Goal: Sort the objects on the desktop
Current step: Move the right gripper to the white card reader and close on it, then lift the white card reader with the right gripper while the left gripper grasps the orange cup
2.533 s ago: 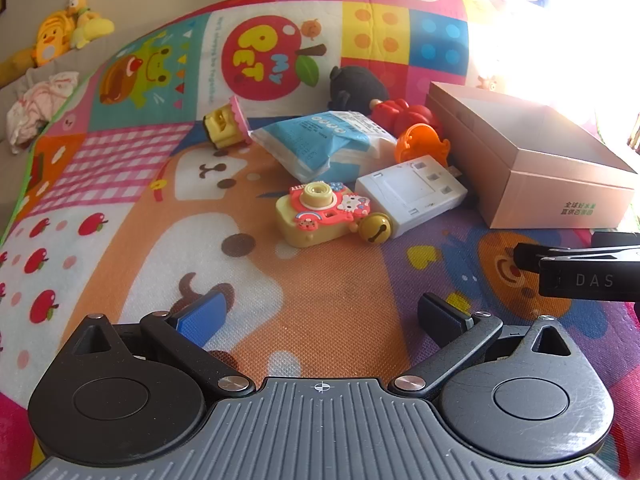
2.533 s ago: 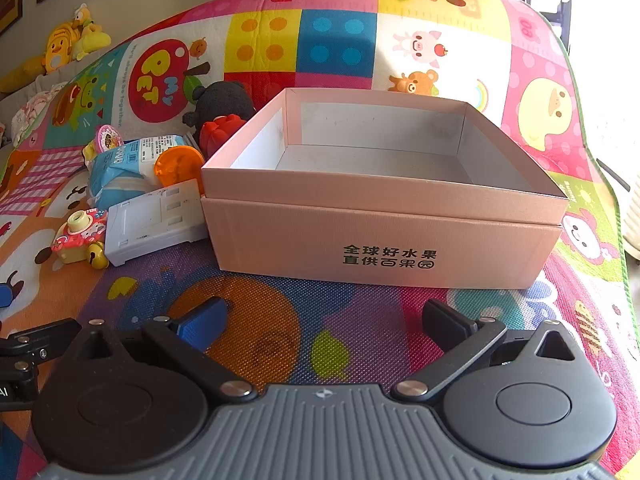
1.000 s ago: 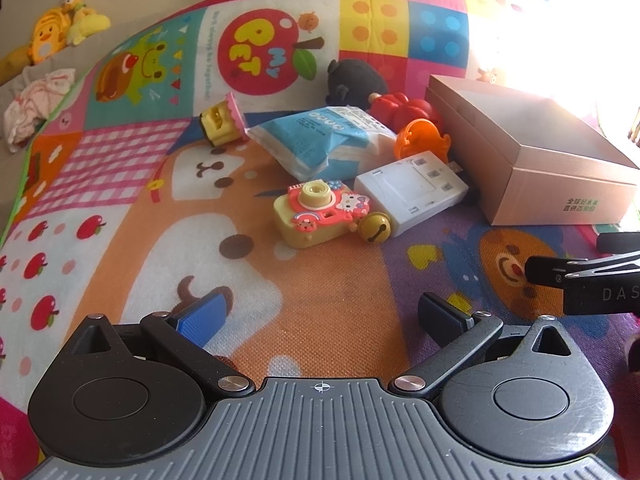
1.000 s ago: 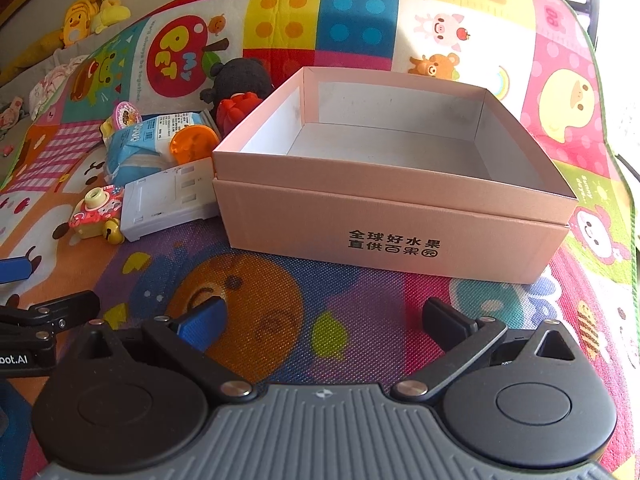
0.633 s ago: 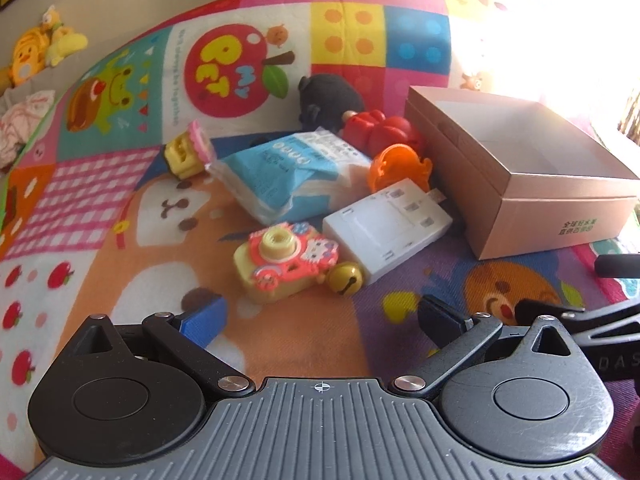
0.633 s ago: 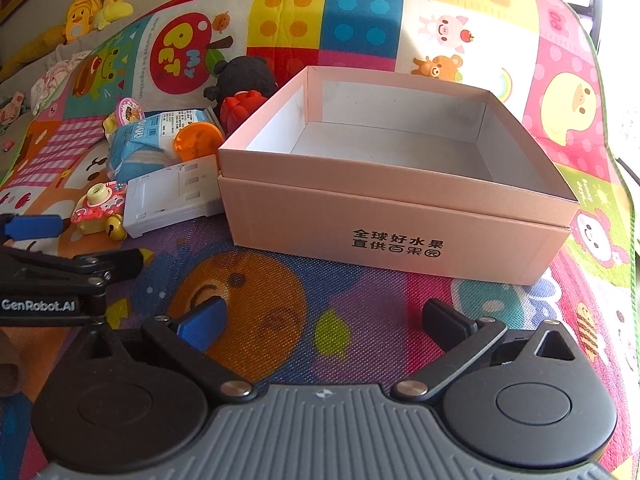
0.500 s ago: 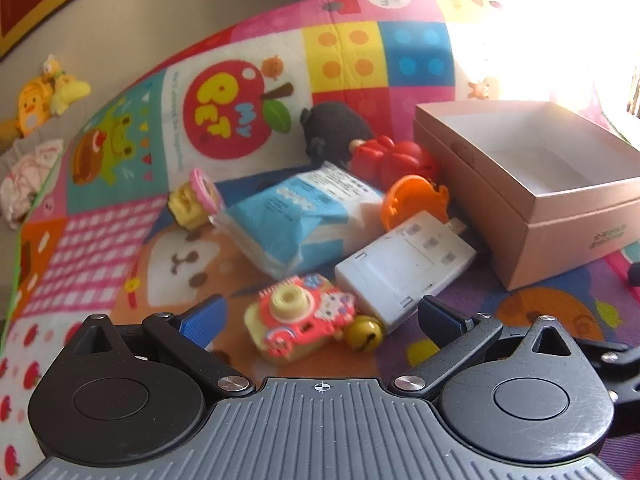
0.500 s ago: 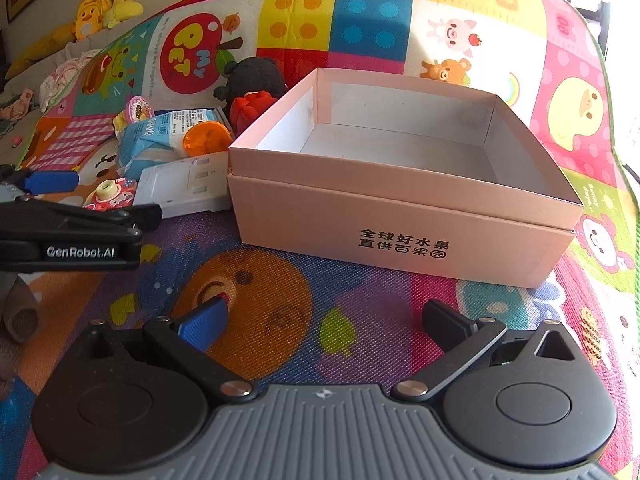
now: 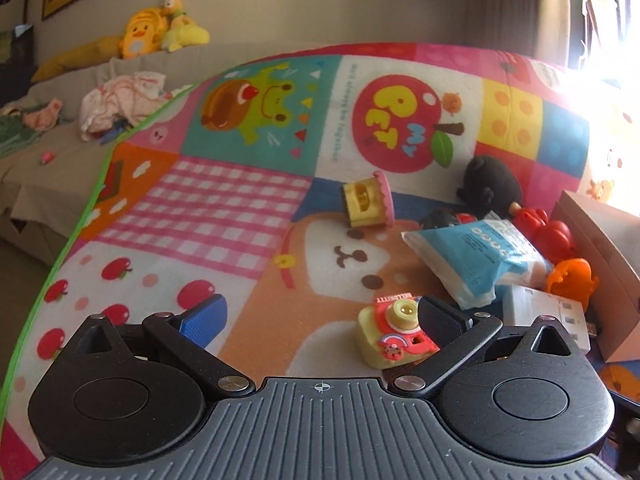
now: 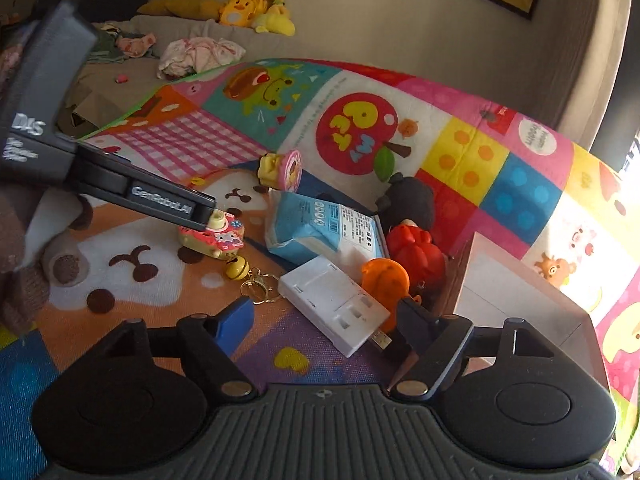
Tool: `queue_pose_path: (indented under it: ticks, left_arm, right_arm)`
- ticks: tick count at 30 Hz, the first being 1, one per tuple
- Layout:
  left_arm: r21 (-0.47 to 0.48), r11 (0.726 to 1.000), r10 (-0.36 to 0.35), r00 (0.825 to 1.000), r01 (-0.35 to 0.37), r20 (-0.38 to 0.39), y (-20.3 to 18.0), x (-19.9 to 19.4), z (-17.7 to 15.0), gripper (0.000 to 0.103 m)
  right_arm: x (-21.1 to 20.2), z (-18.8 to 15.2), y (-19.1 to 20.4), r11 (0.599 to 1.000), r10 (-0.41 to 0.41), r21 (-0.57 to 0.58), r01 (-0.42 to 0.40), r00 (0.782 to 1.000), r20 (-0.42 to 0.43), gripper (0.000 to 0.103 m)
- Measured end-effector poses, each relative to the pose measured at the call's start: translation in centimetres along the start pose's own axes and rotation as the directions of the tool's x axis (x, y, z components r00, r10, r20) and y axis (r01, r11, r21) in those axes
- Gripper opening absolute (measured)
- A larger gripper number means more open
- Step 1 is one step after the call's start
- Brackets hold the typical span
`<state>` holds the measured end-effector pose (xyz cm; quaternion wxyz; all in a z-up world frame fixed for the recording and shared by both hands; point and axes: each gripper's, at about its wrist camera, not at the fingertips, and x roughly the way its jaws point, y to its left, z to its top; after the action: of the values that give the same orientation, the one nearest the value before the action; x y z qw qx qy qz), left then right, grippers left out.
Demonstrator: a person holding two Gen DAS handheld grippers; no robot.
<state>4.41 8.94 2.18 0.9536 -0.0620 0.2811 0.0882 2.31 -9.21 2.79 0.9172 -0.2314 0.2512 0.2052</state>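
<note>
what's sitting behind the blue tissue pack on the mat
Behind the blue tissue pack sit a black plush and a red toy; the pack partly covers both.

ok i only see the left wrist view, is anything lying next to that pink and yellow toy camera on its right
observer: yes, a small gold bell and a gold metal keyring lie on the mat just past the pink and yellow toy camera.
operator: where's the right gripper
observer: the right gripper hovers at the near end of the white rectangular plastic charger, jaws closing, pads not yet on it.
operator: is the pink cardboard box open on top
observer: yes, the pink cardboard box has no lid, and the part of its inside that shows is bare.
</note>
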Motion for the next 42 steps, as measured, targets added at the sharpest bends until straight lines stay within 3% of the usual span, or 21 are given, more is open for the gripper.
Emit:
queue_pose_path:
  ticks: [3,8,12,15,19,22,24,28,31,33,36,38,42]
  left_arm:
    - [-0.053,0.999,-0.006,1.000,0.007,0.013,1.1,-0.1,-0.4,0.103]
    - [-0.115,0.992,-0.052,0.999,0.052,0.003,2.0,0.3,-0.5,0.103]
    - [-0.141,0.987,-0.081,0.997,0.080,-0.001,2.4,0.4,-0.5,0.103]
    - [-0.154,0.984,-0.091,0.996,0.090,-0.002,2.6,0.5,-0.6,0.103]
    - [-0.164,0.982,-0.094,0.996,0.091,-0.006,2.7,0.6,-0.6,0.103]
    - [-0.151,0.985,-0.086,0.996,0.084,-0.001,2.5,0.5,-0.6,0.103]
    - [-0.132,0.988,-0.075,0.997,0.076,0.007,2.2,0.4,-0.7,0.103]
    - [-0.064,0.996,-0.065,0.997,0.067,0.028,0.8,-0.4,-0.9,0.103]
    - [0.001,0.992,-0.130,0.991,0.130,0.016,-1.0,-1.2,-1.3,0.103]
    - [0.072,0.982,-0.178,0.984,0.177,0.013,-2.7,-1.8,-1.5,0.103]
    - [0.185,0.960,-0.215,0.977,0.209,0.013,-5.9,-2.4,-1.6,0.103]
    - [0.216,0.949,-0.237,0.972,0.232,-0.002,-7.5,-2.3,-1.4,0.103]
    - [0.255,0.937,-0.236,0.971,0.238,-0.035,-10.4,-1.1,-0.9,0.100]
  right_arm:
    - [2.7,1.1,-0.4,0.997,0.008,0.076,-0.005,0.999,-0.044,0.079]
    - [6.0,2.3,-0.6,0.996,0.029,0.084,-0.022,0.996,-0.079,0.079]
    - [7.9,2.8,-1.4,0.988,0.102,0.130,-0.086,0.987,-0.122,0.069]
    - [6.4,2.3,-1.5,0.976,0.199,0.112,-0.186,0.973,-0.114,0.060]
    - [1.8,-0.4,-0.2,0.971,0.239,-0.007,-0.241,0.965,-0.104,0.058]
    - [-1.8,-2.9,-0.3,0.972,0.223,-0.055,-0.229,0.971,-0.089,0.058]
    - [-3.3,-4.1,-1.1,0.977,0.210,-0.029,-0.213,0.973,-0.096,0.058]
    - [-4.9,-6.4,-3.0,0.996,0.090,0.006,-0.090,0.990,-0.107,0.059]
    - [-5.9,-7.7,-4.7,0.997,0.030,0.067,-0.023,0.994,-0.105,0.068]
    - [-7.0,-8.5,-6.2,0.988,0.021,0.151,-0.007,0.995,-0.093,0.084]
    - [-8.8,-9.4,-7.8,0.971,-0.013,0.236,0.025,0.999,-0.049,0.095]
    - [-9.6,-10.0,-8.5,0.958,-0.047,0.280,0.056,0.998,-0.038,0.101]
    - [-9.5,-11.6,-9.3,0.933,-0.050,0.352,0.072,0.996,-0.071,0.103]
